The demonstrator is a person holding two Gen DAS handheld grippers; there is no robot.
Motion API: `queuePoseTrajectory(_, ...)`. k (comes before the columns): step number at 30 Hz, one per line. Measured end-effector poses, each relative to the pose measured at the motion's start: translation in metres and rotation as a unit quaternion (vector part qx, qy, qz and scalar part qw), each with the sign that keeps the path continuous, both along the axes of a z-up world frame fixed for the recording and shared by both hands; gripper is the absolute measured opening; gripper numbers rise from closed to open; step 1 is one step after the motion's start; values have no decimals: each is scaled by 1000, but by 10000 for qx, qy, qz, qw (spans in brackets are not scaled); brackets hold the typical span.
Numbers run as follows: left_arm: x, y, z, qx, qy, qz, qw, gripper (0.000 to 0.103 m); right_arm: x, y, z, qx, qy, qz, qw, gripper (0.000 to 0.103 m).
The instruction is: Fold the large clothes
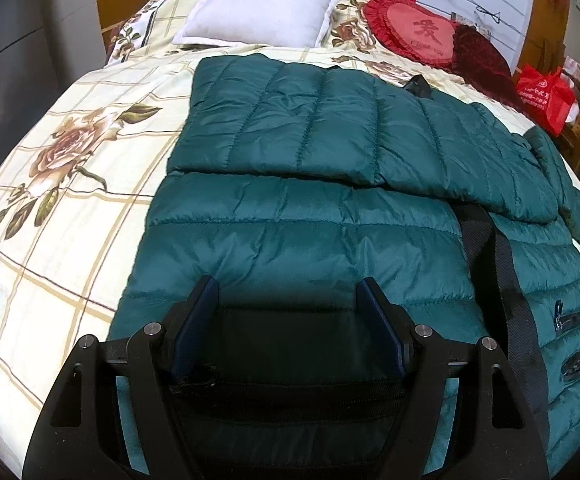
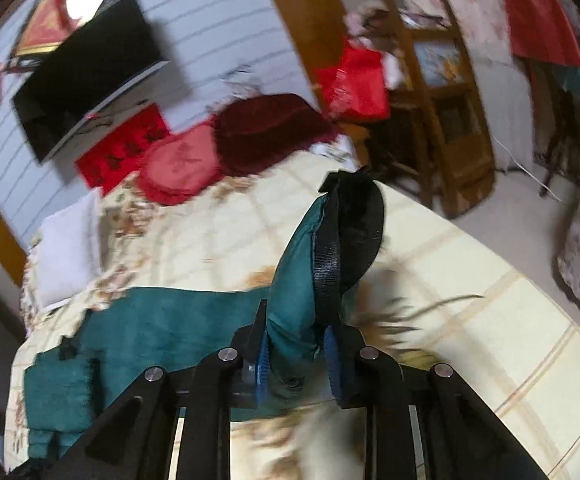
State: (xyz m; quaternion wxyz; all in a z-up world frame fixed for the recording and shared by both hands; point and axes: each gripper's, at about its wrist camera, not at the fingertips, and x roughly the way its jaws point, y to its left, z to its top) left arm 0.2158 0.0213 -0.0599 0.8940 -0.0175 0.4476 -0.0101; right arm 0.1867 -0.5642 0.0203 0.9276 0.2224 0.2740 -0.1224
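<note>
A dark green quilted puffer jacket (image 1: 309,216) lies spread on the bed, one part folded over across its upper half. My left gripper (image 1: 288,284) is open, low over the jacket's near hem, with nothing between its fingers. My right gripper (image 2: 295,328) is shut on a bunched piece of the green jacket (image 2: 293,280) with a black strap-like trim (image 2: 327,256), held up above the bed. The rest of the jacket (image 2: 150,320) lies flat to the left in the blurred right wrist view.
The bed has a cream floral checked cover (image 1: 50,184). A white pillow (image 1: 262,12), a red heart cushion (image 1: 413,30) and a dark red cushion (image 1: 479,56) lie at the head. A red bag (image 1: 543,96) and wooden chair (image 2: 441,92) stand at the right.
</note>
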Motion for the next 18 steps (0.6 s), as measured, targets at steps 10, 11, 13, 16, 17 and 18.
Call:
queuePoseTrajectory(10, 10, 4, -1, 635, 97, 148, 9978, 73, 48, 219, 20, -196, -456, 1983, 9789, 20)
queuePoseTrajectory(11, 10, 3, -2, 674, 108, 129, 9976, 73, 51, 237, 17, -171, -482, 2142, 9755, 20)
queuePoseTrajectory(13, 11, 2, -3, 695, 137, 125, 9974, 73, 60, 281, 5, -77, -476, 2583, 9649, 20)
queuePoseTrajectory(16, 12, 3, -3, 653, 154, 142, 9976, 73, 74, 323, -26, 117, -296, 3054, 9517, 20)
queuePoseTrajectory(17, 12, 4, -3, 622, 165, 148, 9978, 73, 78, 332, -37, 170, -212, 3173, 9479, 20)
queuePoseTrajectory(18, 13, 5, -3, 576, 173, 160, 9981, 73, 82, 342, -51, 133, -72, 3231, 9462, 20)
